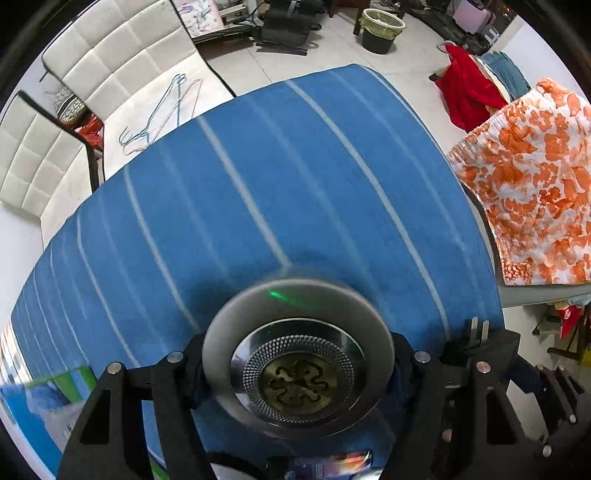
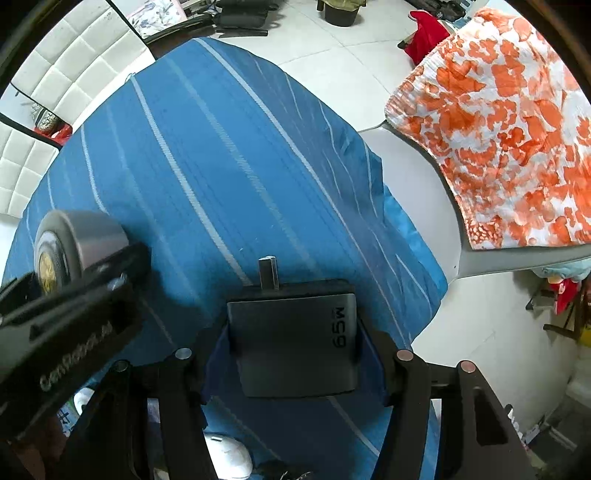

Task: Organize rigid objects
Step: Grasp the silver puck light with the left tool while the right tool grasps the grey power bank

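My left gripper is shut on a round grey speaker with a metal mesh face, held above the blue striped cloth. It also shows in the right wrist view at the left, clamped by the left gripper. My right gripper is shut on a dark grey 65W charger block with its metal prongs pointing forward, above the same cloth.
A white mouse-like object lies on the cloth under the right gripper. An orange-and-white floral cloth covers a grey chair at the right. A white sofa with wire hangers is beyond the table. A bin stands on the floor.
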Demonstrator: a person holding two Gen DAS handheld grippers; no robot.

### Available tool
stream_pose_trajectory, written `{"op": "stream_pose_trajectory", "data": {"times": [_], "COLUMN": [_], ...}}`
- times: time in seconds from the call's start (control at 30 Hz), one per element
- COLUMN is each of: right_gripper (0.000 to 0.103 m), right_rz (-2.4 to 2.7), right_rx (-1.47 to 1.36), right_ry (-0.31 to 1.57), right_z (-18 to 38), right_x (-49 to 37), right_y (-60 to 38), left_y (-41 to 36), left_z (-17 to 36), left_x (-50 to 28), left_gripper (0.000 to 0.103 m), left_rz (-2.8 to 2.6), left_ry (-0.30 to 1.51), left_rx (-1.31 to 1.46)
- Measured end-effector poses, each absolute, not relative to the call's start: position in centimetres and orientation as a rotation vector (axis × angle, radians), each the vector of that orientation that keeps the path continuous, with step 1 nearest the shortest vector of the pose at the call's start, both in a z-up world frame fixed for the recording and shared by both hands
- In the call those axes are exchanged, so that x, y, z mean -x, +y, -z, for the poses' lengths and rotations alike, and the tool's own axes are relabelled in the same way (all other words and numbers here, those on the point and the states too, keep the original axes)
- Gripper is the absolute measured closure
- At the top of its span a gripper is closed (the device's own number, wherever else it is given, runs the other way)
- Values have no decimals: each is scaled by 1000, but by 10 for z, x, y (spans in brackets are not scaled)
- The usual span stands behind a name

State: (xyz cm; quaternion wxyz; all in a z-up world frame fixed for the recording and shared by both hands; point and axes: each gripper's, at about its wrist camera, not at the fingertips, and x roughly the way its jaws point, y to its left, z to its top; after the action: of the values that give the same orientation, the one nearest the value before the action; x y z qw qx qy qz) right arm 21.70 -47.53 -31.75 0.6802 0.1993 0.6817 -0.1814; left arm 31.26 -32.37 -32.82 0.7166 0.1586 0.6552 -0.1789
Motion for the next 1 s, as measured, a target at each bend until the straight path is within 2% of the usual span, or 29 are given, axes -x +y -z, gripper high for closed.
{"op": "stream_pose_trajectory", "data": {"times": [0.3,0.53,0.77,1.0], "right_gripper": [40,41,41,41], "right_rz": [374,315,202,65], "right_rx": [-394,-325,-258,-222], "right_ry": [1463,1344,1242,1191], "right_z": [279,205,133,90], "right_x": [-204,-181,-144,-112], "right_y": [-454,-417,-338,-247], "left_y": [-285,-229,-157,-70], "left_z": [273,207,147,105], "left_x": [-282,-252,-206,-161], "left_gripper": [34,34,34,34], "left_rz": [375,364,335,226], "left_ry": [1345,1262,1169,1122], "left_rx": [-271,-157,-109,-80]}}
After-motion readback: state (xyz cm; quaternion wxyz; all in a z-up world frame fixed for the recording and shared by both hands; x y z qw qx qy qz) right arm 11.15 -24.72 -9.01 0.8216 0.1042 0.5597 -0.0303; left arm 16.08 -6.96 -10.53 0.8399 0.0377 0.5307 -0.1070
